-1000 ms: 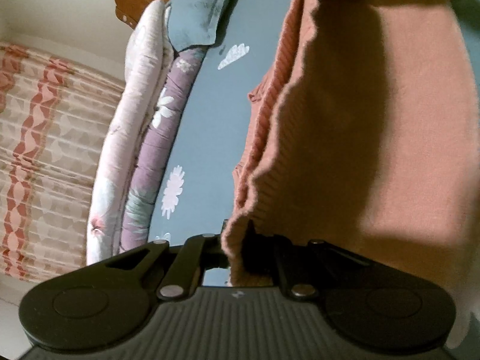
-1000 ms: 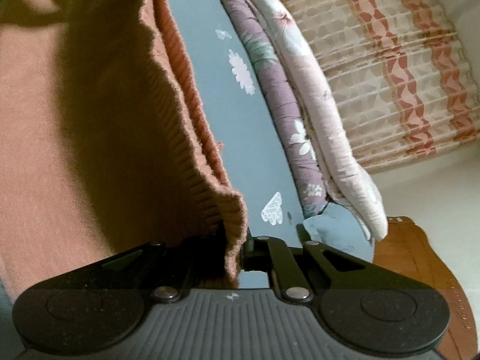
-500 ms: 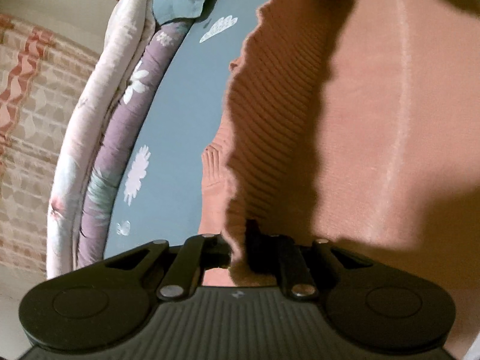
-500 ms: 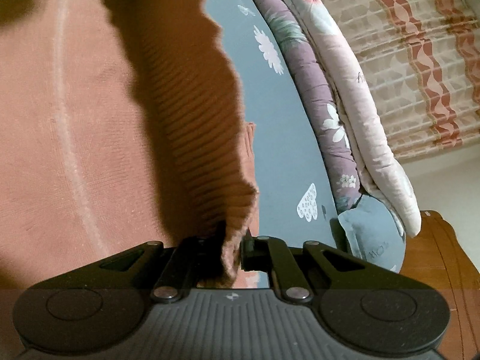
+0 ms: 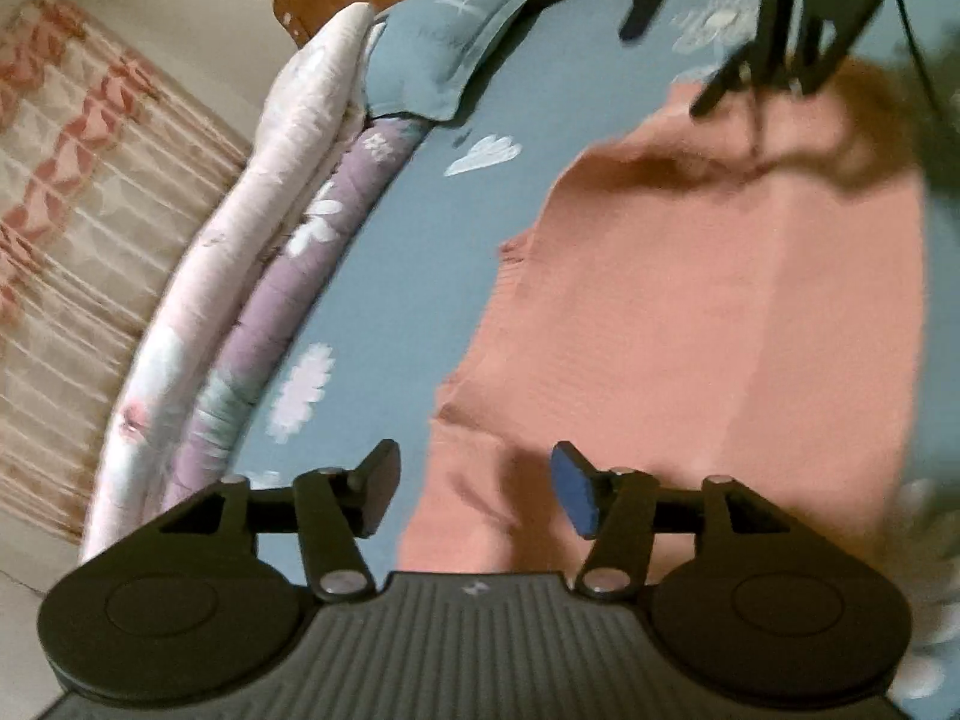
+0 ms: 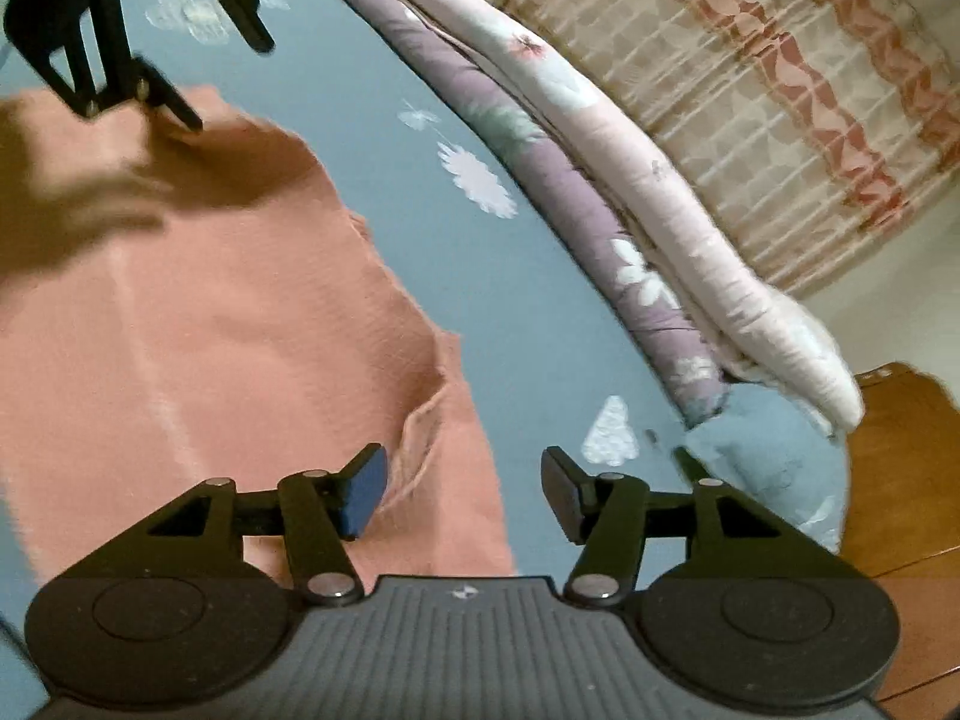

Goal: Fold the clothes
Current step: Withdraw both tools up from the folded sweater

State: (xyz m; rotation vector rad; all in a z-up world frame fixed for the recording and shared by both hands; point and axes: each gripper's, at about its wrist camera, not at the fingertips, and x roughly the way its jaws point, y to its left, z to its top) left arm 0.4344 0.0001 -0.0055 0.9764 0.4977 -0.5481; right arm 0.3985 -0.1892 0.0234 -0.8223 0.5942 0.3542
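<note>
Sweater (image 5: 690, 330): salmon ribbed knit, flat on blue floral bedsheet (image 5: 396, 276), wavy edge
Left gripper (image 5: 474, 495): fingers spread, empty
Right gripper (image 6: 462, 495): fingers spread, empty
Bed edge: rolled lilac quilt (image 6: 576, 210)

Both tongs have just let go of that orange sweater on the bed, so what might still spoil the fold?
The sweater lies flat on the blue sheet, but one edge near the right tongs is puckered into a small ridge; pressing on it may set a crease. The left tongs hang open just over the fabric and might snag the knit if they drop. The rolled quilt alongside limits room, so a wide fold may bunch against it.
</note>
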